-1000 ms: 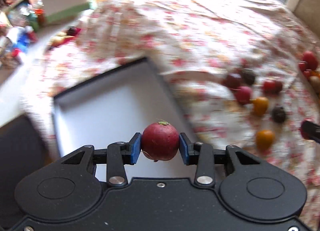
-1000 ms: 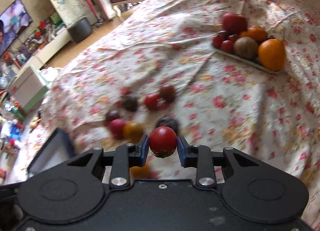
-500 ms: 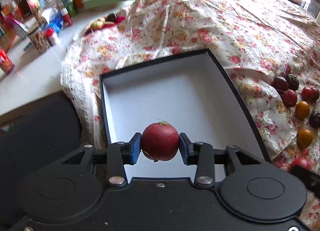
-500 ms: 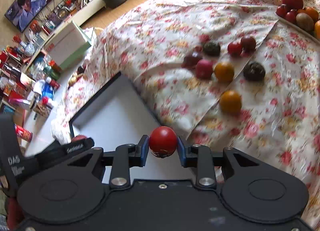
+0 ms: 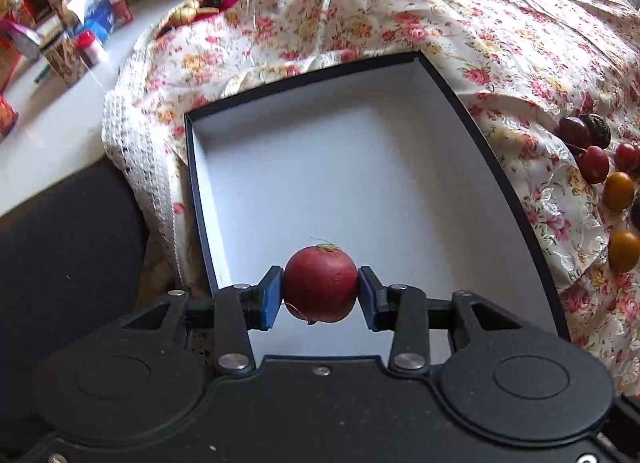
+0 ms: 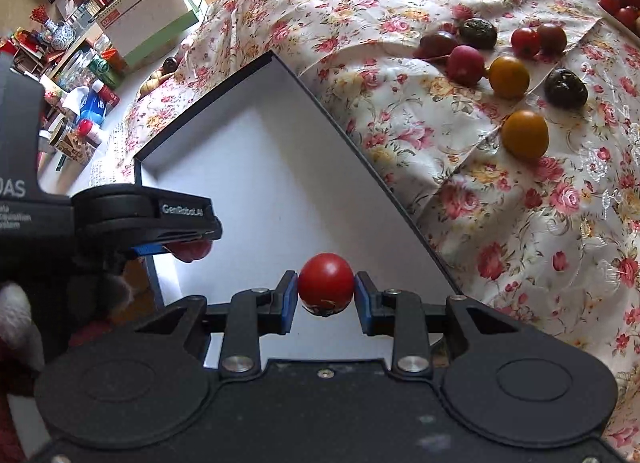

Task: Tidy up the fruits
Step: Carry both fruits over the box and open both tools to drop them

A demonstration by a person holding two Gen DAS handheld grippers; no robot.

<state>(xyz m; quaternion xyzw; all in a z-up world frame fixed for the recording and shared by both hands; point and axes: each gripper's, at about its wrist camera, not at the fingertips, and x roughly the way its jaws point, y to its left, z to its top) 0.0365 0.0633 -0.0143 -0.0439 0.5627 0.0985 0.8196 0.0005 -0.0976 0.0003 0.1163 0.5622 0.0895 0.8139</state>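
I am holding a dark red round radish (image 5: 320, 283) clamped in my left gripper (image 5: 320, 297) and a glossy red tomato (image 6: 326, 281) clamped in my right gripper (image 6: 326, 295), both hovering over the shallow black-rimmed white box (image 6: 256, 167). The box is lying on a rose-print floral cloth (image 6: 520, 223), loose small fruits (image 6: 508, 77) scattered beside it, cluttered shelves (image 6: 80, 63) edging the room behind.

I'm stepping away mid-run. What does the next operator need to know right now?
Left gripper: shut on a dark red radish, above the box.
Right gripper: shut on a red tomato, also over the box.
Done: nothing lies in the box yet.
Left: release both, then fetch the loose fruits on the floral cloth, such as the yellow tomato.
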